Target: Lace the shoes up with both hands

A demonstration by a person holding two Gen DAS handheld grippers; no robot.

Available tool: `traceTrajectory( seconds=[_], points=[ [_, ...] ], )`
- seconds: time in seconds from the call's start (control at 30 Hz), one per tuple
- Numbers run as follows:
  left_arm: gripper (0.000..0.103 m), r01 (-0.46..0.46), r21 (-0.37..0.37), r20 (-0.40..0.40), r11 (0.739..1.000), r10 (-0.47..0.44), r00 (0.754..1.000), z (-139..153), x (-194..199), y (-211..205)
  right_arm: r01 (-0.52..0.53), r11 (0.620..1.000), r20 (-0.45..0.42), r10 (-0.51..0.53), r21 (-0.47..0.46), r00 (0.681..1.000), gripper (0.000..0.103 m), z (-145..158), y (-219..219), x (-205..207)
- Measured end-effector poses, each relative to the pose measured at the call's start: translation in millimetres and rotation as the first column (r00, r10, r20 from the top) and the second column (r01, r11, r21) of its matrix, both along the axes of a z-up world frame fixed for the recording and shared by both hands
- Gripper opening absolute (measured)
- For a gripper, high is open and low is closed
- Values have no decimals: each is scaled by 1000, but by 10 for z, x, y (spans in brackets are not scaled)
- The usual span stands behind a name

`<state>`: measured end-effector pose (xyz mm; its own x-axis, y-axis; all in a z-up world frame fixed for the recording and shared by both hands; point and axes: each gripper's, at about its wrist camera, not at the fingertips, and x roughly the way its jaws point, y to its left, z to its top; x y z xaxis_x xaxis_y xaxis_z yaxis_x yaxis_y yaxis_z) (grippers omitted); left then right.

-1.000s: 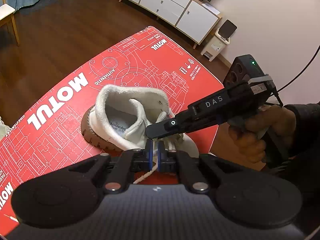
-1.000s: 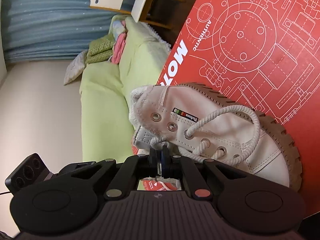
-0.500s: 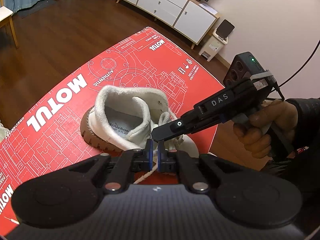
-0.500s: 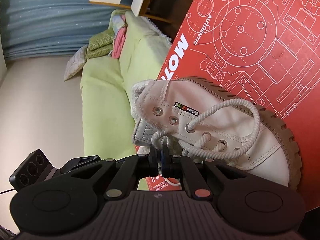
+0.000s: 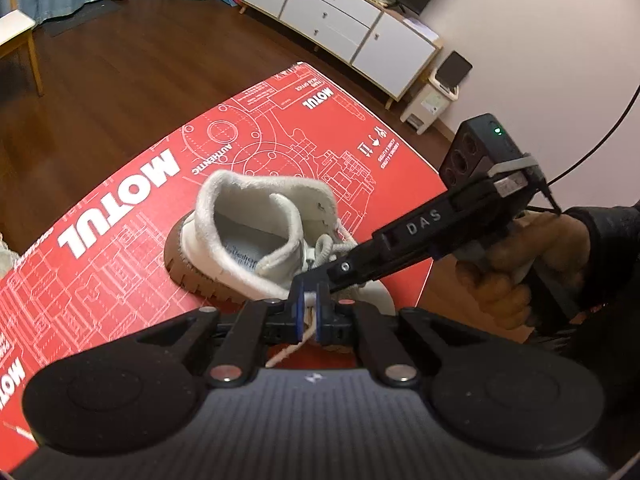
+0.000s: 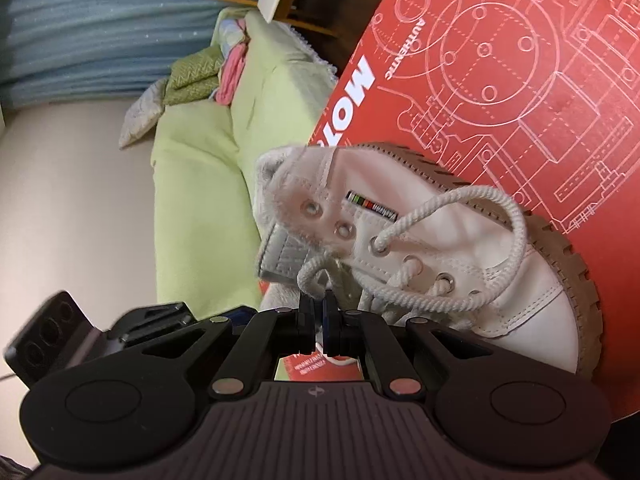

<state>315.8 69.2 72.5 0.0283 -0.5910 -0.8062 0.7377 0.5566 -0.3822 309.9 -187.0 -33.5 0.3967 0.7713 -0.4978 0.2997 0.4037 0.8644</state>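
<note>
Both my left hand-held gripper (image 5: 308, 312) and right hand-held gripper (image 6: 319, 316) are pinched shut on the soft, limp white shoelace (image 6: 460, 208) of the white high-top sneaker (image 5: 248, 240) at frame centre on the red surface (image 5: 120, 220), best gripped near its ends.

Dim, warm indoor light, soft shadows, no hard glare. Strong fisheye bend w/ dark vignette at corners in both views. Right wrist view has motion blur: shoe (image 6: 420, 248) collar smeared, gripper bodies up close slightly soft.
</note>
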Motion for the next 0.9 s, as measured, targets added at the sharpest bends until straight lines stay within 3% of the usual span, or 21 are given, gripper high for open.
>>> traceTrajectory(
  seconds=[0.2, 0.27, 0.47, 0.73, 0.9],
  points=[
    [2, -15, 48, -36, 999, 17, 999, -182, -101, -5, 2, 1000, -9, -2, -5, 1000, 3, 2, 15, -6],
    [8, -20, 49, -41, 999, 22, 999, -241, -107, -46, 3, 1000, -12, -3, -6, 1000, 3, 3, 18, -9],
    [8, -46, 40, -60, 998, 48, 997, -388, -105, -141, 7, 1000, -21, -7, -10, 1000, 3, 4, 27, -16],
    [0, -85, 46, -61, 995, 88, 994, -407, -101, -123, 2, 1000, -16, -2, -25, 1000, 4, 37, 33, -23],
    [0, -71, 79, -41, 994, 75, 996, -372, -182, -15, -9, 999, -10, 8, -39, 1000, 13, 153, -35, -59]
  ],
)
